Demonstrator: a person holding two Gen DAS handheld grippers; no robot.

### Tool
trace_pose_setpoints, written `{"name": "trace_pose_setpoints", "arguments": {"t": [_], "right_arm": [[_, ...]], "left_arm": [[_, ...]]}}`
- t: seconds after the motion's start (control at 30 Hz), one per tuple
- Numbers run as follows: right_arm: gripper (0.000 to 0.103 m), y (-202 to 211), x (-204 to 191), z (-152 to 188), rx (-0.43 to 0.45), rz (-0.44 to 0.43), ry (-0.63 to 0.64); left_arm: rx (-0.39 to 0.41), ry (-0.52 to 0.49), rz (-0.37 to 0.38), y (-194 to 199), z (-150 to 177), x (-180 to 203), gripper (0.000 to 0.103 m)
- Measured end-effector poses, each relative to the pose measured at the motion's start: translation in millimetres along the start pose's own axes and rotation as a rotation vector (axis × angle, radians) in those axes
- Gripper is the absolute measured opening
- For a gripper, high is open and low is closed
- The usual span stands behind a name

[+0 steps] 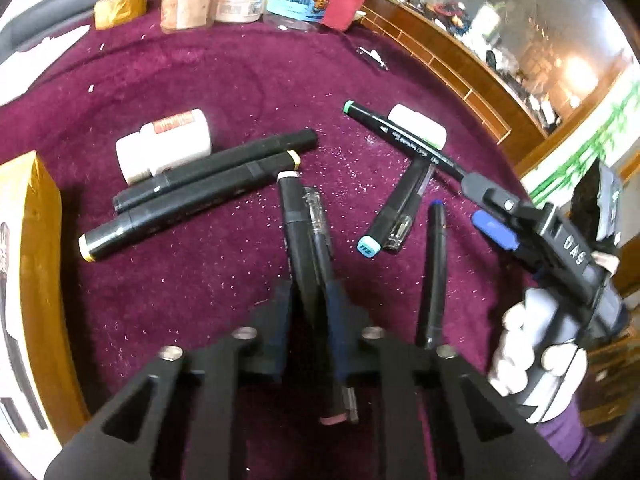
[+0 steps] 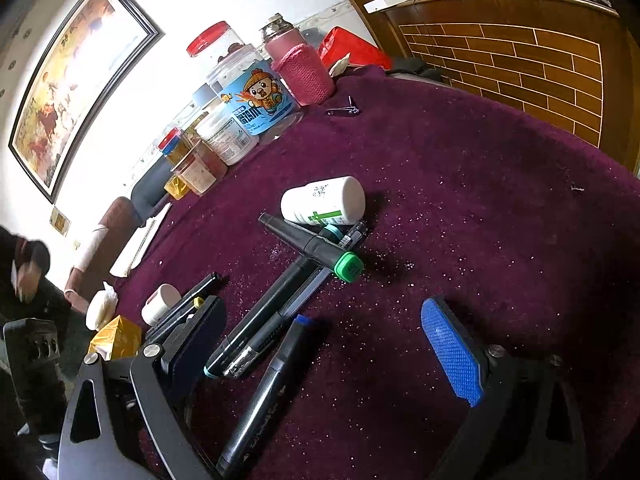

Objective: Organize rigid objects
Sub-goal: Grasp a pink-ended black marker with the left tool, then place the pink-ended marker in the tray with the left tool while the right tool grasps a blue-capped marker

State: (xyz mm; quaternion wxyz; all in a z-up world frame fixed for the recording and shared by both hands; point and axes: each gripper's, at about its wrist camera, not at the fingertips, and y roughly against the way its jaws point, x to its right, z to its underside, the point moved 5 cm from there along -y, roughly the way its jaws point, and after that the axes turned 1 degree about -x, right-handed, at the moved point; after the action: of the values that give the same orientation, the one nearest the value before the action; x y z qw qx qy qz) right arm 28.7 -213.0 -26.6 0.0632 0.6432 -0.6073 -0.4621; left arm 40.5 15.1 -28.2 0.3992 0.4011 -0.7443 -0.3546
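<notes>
Several black markers and pens lie on the purple cloth. My left gripper is shut on two of them side by side: a pink-capped marker and a clear-capped pen. My right gripper stands wide open over a blue-tipped marker, with a teal-capped marker and a clear pen just beyond. A green-capped marker lies across those two. In the left wrist view the right gripper sits at the right, held by a gloved hand.
Two yellow-capped black markers and a white bottle lie at the left. A second white bottle rests behind the green-capped marker. A gold box borders the left edge. Jars and a pink flask line the back.
</notes>
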Motion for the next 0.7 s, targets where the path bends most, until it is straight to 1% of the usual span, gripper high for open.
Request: {"name": "trace_pose_setpoints", "arguments": {"t": [0.07, 0.13, 0.17, 0.23, 0.33, 0.5, 0.53, 0.7], "right_arm": [[0.096, 0.0, 0.0, 0.0, 0.0, 0.001, 0.001], [0.096, -0.1, 0.0, 0.1, -0.001, 0.001, 0.001], [0.096, -0.1, 0.1, 0.3, -0.001, 0.001, 0.002], [0.096, -0.4, 0.2, 0.3, -0.001, 0.001, 0.002], [0.096, -0.4, 0.1, 0.4, -0.001, 0.003, 0.004], [0.096, -0.8, 0.5, 0.4, -0.001, 0.006, 0.007], [0.096, -1.0, -0.2, 0.2, -0.002, 0.005, 0.006], [0.096, -1.6, -0.8, 0.1, -0.001, 0.004, 0.005]], "left_arm": [[0.012, 0.01, -0.029, 3.1, 4.0, -6.2, 0.012], [0.018, 0.031, -0.009, 6.7, 7.9, -12.8, 0.012], [0.019, 0.035, -0.007, 5.1, 4.6, -13.8, 0.012], [0.024, 0.026, -0.025, 4.1, 5.5, -13.2, 0.012], [0.031, -0.018, -0.107, -1.6, 1.6, -3.3, 0.012], [0.081, -0.127, -0.242, -6.4, 2.9, 13.2, 0.013], [0.093, -0.132, -0.243, -5.2, 4.9, 14.2, 0.011], [0.145, -0.047, -0.145, 13.4, 16.6, 6.2, 0.012]]}}
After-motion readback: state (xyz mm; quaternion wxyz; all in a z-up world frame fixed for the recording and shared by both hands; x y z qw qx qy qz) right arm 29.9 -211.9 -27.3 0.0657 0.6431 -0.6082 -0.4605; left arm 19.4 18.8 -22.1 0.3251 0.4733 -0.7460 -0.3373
